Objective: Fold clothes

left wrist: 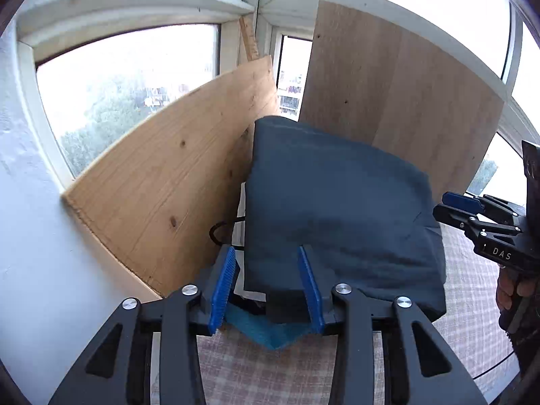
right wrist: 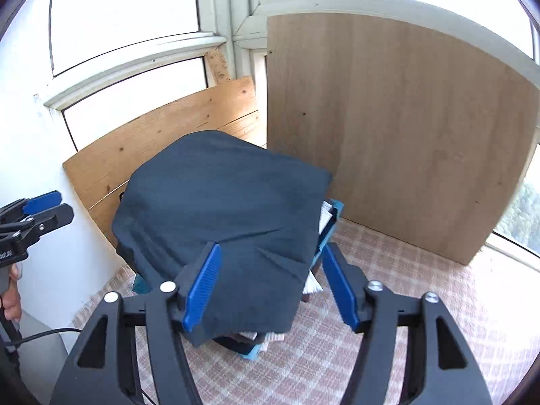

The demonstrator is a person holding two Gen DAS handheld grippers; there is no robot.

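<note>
A folded dark blue garment (left wrist: 337, 202) (right wrist: 219, 209) lies on top of a stack of folded clothes in the corner by the windows. My left gripper (left wrist: 266, 290) stands open at the garment's near left corner; the cloth's edge lies between the blue pads (left wrist: 222, 290) without being pinched. My right gripper (right wrist: 271, 290) is open too, its jaws straddling the near right part of the garment. The left pad (right wrist: 202, 290) rests against the cloth; the right pad stands apart from it. Each gripper also shows at the edge of the other's view: right gripper (left wrist: 462, 209), left gripper (right wrist: 44, 206).
Teal cloth (left wrist: 266, 332) (right wrist: 251, 354) and white layers peek out under the stack. The stack sits on a checked cloth (left wrist: 263, 371) (right wrist: 405, 270). A pale wooden board (left wrist: 175, 182) (right wrist: 152, 141) and a darker board (left wrist: 405, 101) (right wrist: 405, 128) lean against the windows behind.
</note>
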